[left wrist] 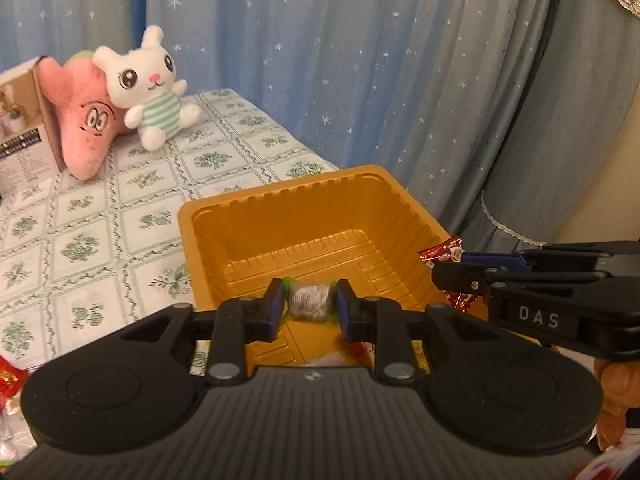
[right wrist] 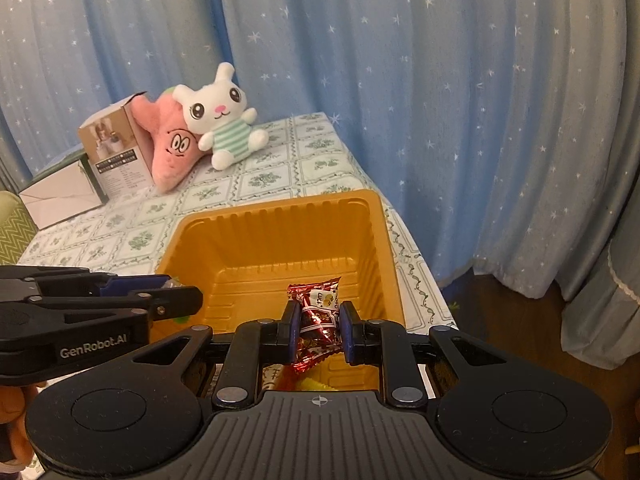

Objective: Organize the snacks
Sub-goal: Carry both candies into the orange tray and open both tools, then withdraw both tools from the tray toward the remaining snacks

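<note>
A deep orange plastic tray (left wrist: 280,194) stands on the patterned tablecloth, close to the table's right edge. My left gripper (left wrist: 307,308) hovers over the tray's near part. A small silver candy with green twisted ends (left wrist: 309,301) sits blurred between its blue pads, which stand slightly apart from it. My right gripper (right wrist: 319,322) is shut on a red foil snack packet (right wrist: 316,308) over the same tray (right wrist: 280,210). Each gripper appears in the other's view: the right gripper (left wrist: 444,270) comes in from the right, the left gripper (right wrist: 180,294) from the left.
A white rabbit plush (right wrist: 220,116), a pink star plush (right wrist: 172,148) and a cardboard box (right wrist: 112,152) stand at the table's far end. Blue starred curtains hang behind. More wrapped snacks (left wrist: 10,380) lie at the near left, and some (right wrist: 312,384) under my right gripper.
</note>
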Demonstrator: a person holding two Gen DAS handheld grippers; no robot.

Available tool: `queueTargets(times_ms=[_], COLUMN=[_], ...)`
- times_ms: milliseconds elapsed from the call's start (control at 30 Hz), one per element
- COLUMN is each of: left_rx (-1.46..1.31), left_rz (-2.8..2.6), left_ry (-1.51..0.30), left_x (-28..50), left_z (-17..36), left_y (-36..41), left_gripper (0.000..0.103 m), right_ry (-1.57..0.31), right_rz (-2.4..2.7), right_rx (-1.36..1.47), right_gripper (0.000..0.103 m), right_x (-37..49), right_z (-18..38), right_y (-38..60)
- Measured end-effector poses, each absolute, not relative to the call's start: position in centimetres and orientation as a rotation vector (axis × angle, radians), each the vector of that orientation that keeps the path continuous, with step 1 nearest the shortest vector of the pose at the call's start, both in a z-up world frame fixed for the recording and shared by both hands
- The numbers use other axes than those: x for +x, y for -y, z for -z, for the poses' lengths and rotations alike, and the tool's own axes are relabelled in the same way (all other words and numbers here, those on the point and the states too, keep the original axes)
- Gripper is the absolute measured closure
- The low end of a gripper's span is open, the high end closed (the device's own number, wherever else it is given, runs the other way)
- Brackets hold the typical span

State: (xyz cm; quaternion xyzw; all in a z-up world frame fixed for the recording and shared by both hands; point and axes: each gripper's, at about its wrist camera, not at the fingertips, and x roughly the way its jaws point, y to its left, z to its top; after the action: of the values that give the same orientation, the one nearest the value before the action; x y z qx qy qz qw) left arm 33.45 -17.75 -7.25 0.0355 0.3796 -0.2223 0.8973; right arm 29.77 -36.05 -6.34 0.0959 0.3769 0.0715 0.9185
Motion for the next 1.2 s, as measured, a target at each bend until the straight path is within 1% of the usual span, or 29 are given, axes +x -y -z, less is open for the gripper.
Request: queueTargets(times_ms=[33, 67, 700, 1000, 1200], left_rx=[0.072, 0.071, 0.093, 0.092, 0.091], left_rz=[0.459, 0.453, 0.423, 0.403, 0.369], left_ry=[-0.790, -0.787, -0.756, -0.729, -0.699], left_x=[33.7, 33.8, 33.1, 31.6, 29.8], left_z=[7.4, 7.5, 7.0, 5.3, 3.4], left_y=[17.7, 17.6, 16.1, 14.8, 12.6], left_gripper=[0.064, 0.059, 0.058, 0.054, 0.047], right_ry=[-0.778, -0.780, -0.772, -0.747, -0.714], right_rz=[-0.147, -0.147, -0.156, -0.167, -0.197], right_rx=[0.201, 0.204, 0.203, 0.194, 0.181], right_gripper=[0.082, 0.082, 0.082, 0.082, 0.081], right_x=[29.9, 30.0, 29.9, 28.7, 27.3], right_z=[6.4, 6.5, 6.1, 4.4, 2.2], right_y=[36.1, 36.2, 36.1, 35.5, 34.0])
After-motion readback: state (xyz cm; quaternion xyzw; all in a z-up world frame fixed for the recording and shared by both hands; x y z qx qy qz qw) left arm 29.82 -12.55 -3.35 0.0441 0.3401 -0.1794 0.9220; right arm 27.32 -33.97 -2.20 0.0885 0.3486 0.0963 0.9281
